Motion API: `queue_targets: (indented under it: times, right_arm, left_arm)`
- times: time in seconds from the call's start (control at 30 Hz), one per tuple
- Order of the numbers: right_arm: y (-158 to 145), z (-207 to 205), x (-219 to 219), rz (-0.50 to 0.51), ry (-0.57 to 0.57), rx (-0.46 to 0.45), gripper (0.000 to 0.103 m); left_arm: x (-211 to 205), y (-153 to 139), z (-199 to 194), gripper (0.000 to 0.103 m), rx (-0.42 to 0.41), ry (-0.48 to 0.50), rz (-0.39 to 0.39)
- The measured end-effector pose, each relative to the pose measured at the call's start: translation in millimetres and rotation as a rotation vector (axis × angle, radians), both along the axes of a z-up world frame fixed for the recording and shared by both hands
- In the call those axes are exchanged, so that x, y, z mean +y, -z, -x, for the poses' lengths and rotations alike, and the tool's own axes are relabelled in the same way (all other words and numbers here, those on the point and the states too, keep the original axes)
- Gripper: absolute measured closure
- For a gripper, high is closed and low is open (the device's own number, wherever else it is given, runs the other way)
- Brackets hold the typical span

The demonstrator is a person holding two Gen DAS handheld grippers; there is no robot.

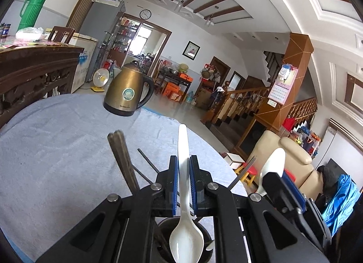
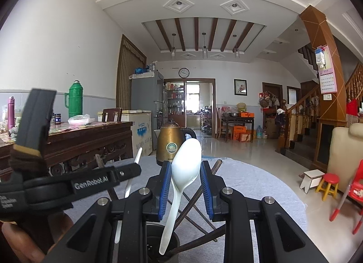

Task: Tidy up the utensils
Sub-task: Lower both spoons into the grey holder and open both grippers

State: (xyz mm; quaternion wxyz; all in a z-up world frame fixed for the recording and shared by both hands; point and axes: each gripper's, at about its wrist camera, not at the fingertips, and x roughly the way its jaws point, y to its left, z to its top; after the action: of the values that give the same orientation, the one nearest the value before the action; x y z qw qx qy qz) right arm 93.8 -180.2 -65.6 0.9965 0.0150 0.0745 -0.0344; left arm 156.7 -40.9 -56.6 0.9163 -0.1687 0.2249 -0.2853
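Left gripper (image 1: 183, 177): jaws closed on white spoon (image 1: 184, 149) handle, bowl down over dark utensil cup (image 1: 204, 233) at 6 o'clock. Right gripper (image 2: 185, 185): jaws narrowly clamping second white spoon (image 2: 185, 165), bowl up, handle tip in cup.

A brass-coloured electric kettle with a black handle (image 1: 127, 91) stands upright at the far side of the round table under its pale grey-blue cloth (image 1: 56, 140). To the left, a dark carved wooden sideboard (image 1: 34, 70) carries a tall green ribbed thermos flask (image 1: 31, 7) and a crumpled clear plastic bag (image 1: 29, 32). Behind it stands a white chest freezer (image 2: 141, 130), and a round wall clock (image 2: 184, 73) hangs above the doorway. Off to the right sit a cream leather armchair (image 1: 283, 156) and a small red and yellow plastic stool (image 2: 328, 185), well apart from the table.
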Motion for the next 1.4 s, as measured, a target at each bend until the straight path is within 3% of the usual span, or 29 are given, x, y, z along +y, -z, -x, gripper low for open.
queue_targets:
  times: [0.4,0.9,1.17,1.23,1.3,1.37,1.4]
  right_arm:
    - [1.3,4.9,15.5,0.067,-0.003,-0.041,0.075]
    - [3.4,4.4,13.8,0.051,0.0,-0.037,0.072]
    - [-18.8,19.0,5.9,0.04,0.006,-0.086,0.073]
    - [-31.5,27.0,-1.3,0.024,0.005,-0.114,0.072]
    - [-45.9,34.1,-13.6,-0.004,0.016,-0.142,0.073]
    - [-57.5,39.6,-28.7,-0.042,0.036,-0.158,0.073]
    - [-63.0,40.9,-39.4,-0.071,0.05,-0.16,0.073]
  left_arm:
    - [5.5,8.0,1.6,0.093,-0.005,0.018,-0.008]
    - [14.2,11.6,0.3,0.093,-0.004,0.029,0.006]
    - [33.9,-12.8,10.6,0.092,-0.073,0.015,0.024]
    - [45.7,-23.7,12.9,0.083,-0.099,0.004,0.033]
    - [60.5,-32.3,14.3,0.051,-0.118,-0.043,0.035]
    - [76.6,-35.8,13.2,0.04,-0.121,-0.083,0.039]
    - [85.0,-36.0,10.9,0.04,-0.116,-0.102,0.04]
